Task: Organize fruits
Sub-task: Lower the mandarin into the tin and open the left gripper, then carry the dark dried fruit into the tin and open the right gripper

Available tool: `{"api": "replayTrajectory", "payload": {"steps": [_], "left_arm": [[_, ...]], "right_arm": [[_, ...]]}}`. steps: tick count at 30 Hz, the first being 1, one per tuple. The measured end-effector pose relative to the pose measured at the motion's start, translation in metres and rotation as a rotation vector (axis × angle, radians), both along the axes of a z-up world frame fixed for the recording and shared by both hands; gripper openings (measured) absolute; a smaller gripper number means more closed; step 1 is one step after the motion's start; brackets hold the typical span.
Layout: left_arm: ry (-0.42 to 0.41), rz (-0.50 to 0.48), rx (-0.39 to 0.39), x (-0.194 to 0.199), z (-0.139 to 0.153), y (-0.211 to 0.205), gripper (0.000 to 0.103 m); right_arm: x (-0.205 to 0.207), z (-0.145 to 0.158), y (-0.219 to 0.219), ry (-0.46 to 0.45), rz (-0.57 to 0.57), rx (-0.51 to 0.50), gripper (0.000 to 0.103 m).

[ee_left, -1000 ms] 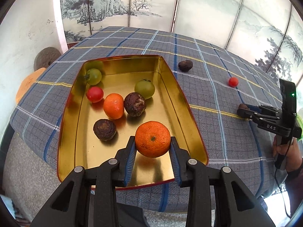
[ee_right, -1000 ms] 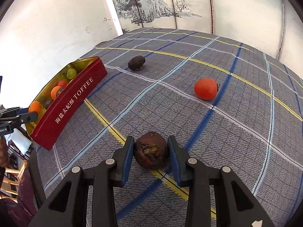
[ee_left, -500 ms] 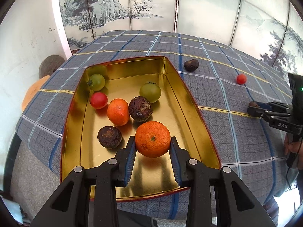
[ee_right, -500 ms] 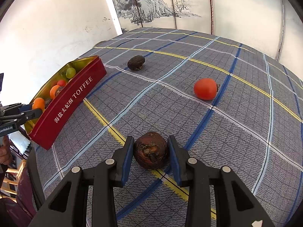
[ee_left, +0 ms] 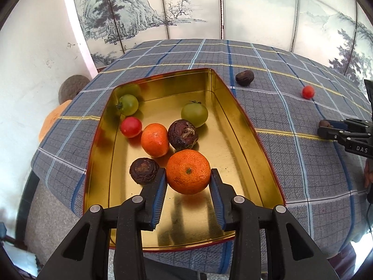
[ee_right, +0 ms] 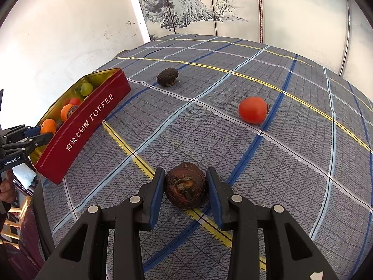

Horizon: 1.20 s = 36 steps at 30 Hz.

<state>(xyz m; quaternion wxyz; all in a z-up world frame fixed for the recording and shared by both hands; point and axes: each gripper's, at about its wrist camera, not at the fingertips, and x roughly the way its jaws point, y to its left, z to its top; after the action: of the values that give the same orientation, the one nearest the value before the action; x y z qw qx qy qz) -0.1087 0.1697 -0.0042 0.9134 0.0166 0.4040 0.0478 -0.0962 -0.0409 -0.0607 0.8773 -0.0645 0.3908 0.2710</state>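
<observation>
Left wrist view: left gripper [ee_left: 188,182] held low over the near end of the gold tin [ee_left: 242,126], fingers pointing toward 12 o'clock, clenched on a large orange mandarin [ee_left: 188,171], both pads touching its sides. Mandarin raised off the tin floor, shadow visible below. Inside the tin, from 9 to 12 o'clock of the held fruit: dark wrinkled fruit [ee_left: 144,170] just beside the left finger, smaller orange [ee_left: 155,143], second dark fruit [ee_left: 183,134] touching it, red tomato [ee_left: 130,127], two green tomatoes [ee_left: 127,104] [ee_left: 194,114].

Right wrist view: right gripper [ee_right: 185,190] low over the plaid tablecloth [ee_right: 291,163], fingers toward 12 o'clock, bracketing a brown chestnut-like fruit [ee_right: 186,188]. Left pad touching or nearly touching; slight gap at the right pad; firm grasp cannot be told. Fruit resting on the cloth. Red tomato [ee_right: 253,110] at 1 o'clock, well apart; dark fruit [ee_right: 167,76] at 12 o'clock, farther; red side of the tin [ee_right: 84,126] at 10 o'clock.
</observation>
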Motion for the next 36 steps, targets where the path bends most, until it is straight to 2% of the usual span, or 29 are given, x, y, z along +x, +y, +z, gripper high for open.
{"api": "replayTrajectory", "payload": {"steps": [3, 8, 10, 23, 31, 36], "left_arm": [[-0.019, 0.006, 0.020, -0.003, 0.003, -0.002, 0.043], [-0.065, 0.009, 0.057, -0.011, 0.012, -0.004, 0.059], [-0.078, 0.012, 0.075, -0.014, 0.015, -0.006, 0.061], [-0.106, 0.055, 0.120, -0.038, 0.019, -0.005, 0.064], [-0.129, 0.114, 0.120, -0.052, 0.020, 0.010, 0.071], [-0.128, 0.140, 0.092, -0.056, 0.018, 0.021, 0.073]], "right_arm": [[0.000, 0.000, 0.000, -0.002, -0.001, -0.005, 0.034], [0.000, -0.001, -0.001, -0.005, -0.002, -0.012, 0.034], [0.000, -0.001, 0.000, -0.006, -0.002, -0.013, 0.034], [-0.002, -0.001, 0.001, -0.016, -0.011, -0.037, 0.035], [-0.016, 0.002, -0.004, 0.023, -0.011, 0.038, 0.032], [-0.028, 0.025, 0.003, 0.007, 0.037, 0.108, 0.032]]}}
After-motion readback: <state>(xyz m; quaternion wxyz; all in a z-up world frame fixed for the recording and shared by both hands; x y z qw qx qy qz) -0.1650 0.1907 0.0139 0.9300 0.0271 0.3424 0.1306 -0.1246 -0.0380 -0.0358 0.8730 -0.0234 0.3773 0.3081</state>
